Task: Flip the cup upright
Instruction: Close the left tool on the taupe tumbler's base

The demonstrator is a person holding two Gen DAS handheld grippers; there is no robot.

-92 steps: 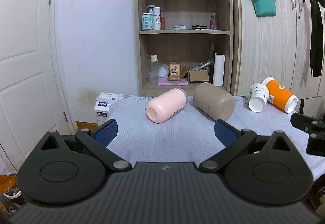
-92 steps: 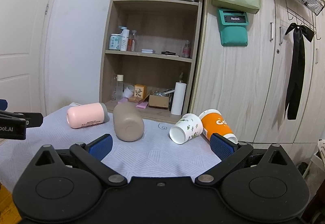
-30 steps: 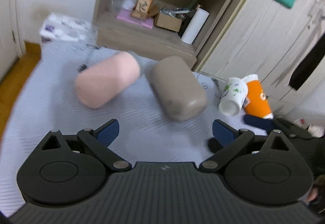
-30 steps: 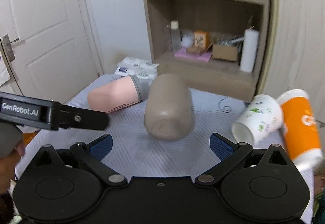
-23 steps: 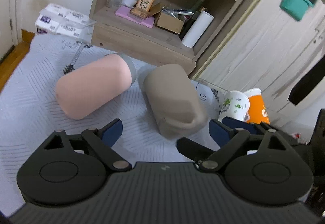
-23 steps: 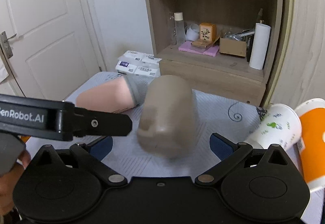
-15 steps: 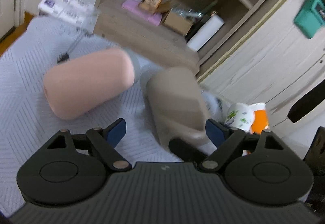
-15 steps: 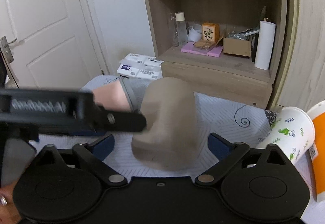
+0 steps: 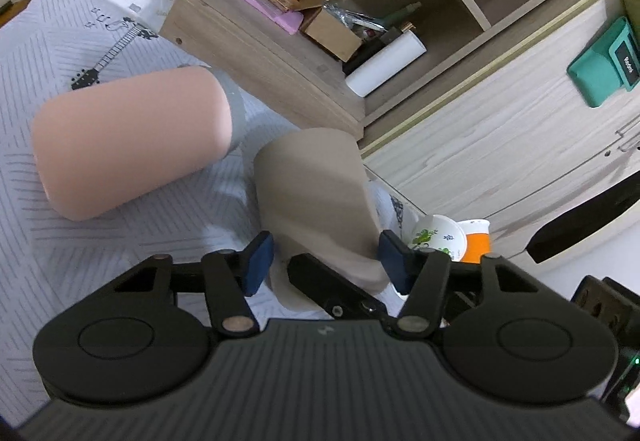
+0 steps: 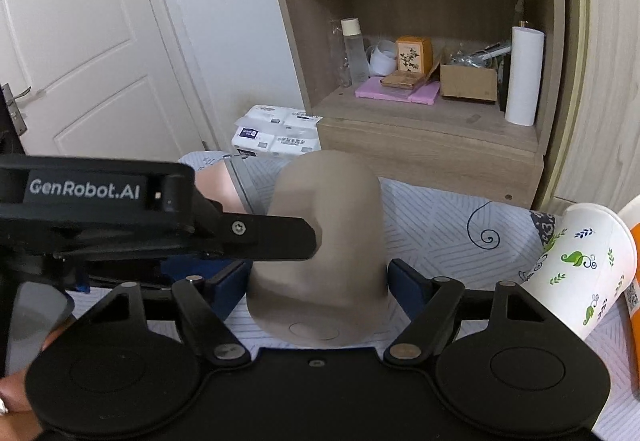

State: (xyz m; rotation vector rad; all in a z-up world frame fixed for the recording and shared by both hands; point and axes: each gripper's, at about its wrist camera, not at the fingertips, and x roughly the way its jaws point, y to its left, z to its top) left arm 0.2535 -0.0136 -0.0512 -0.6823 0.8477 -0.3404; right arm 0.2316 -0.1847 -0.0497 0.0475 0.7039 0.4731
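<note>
Lying on a grey patterned bench (image 9: 36, 261) before a wooden shelf (image 10: 420, 121) and white door (image 10: 80, 33), the beige cup (image 10: 328, 225) sits gripped by both left tongs (image 9: 326, 261) and right tongs (image 10: 318, 287).

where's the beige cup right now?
The beige cup lies on its side mid-table, between the fingers of both hand-held grippers, with the pink cup on its left and the floral paper cup on its right.

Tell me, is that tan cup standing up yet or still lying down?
Still lying down. The tan cup rests on its side on the cloth, base toward the right camera, with the right claw straddling it.
</note>
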